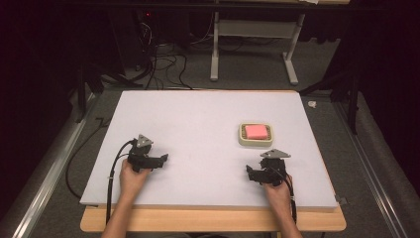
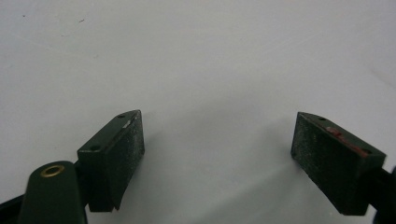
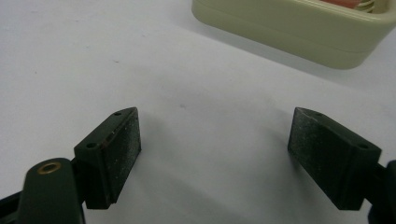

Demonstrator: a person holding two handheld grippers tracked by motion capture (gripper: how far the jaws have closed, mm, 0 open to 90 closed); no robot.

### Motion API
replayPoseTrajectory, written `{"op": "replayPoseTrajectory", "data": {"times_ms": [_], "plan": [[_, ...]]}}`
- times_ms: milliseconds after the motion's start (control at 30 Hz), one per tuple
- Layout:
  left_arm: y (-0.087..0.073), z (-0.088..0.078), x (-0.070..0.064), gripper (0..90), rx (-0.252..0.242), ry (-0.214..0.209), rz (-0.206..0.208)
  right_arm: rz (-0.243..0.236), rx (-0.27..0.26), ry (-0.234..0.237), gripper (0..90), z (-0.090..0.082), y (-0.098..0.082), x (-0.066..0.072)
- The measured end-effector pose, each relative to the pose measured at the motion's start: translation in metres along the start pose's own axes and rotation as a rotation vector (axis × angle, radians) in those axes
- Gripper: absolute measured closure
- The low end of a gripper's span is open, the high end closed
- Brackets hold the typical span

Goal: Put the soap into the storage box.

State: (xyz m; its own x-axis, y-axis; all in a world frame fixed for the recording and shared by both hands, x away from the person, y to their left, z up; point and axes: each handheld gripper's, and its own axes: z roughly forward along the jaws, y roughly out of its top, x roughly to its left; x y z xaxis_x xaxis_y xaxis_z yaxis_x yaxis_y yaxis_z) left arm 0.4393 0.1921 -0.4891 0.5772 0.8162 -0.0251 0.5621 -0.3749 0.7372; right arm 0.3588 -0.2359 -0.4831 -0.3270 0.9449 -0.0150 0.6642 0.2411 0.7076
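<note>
The cream square plastic tray (image 1: pixel 255 142) holding a pink block (image 1: pixel 255 131) sits on the white desk (image 1: pixel 198 134), just ahead of the right gripper (image 1: pixel 253 174) and well apart from the left gripper (image 1: pixel 161 161). Both grippers' fingers are spread wide, empty.

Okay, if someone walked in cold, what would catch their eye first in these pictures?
Probably the pink block sitting in a cream tray, right of centre on the white table. Next, the black left gripper and right gripper near the front edge, both open and holding nothing, the right one nearer the tray.
</note>
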Motion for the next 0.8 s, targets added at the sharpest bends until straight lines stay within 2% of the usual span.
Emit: {"op": "replayPoseTrajectory", "data": {"times_ms": [800], "plan": [[-0.0001, 0.0, 0.0, 17.7, 0.0, 0.0, 0.0, -0.004, -0.005, -0.007, 17.4, 0.0003, -0.0013, 0.0011]]}}
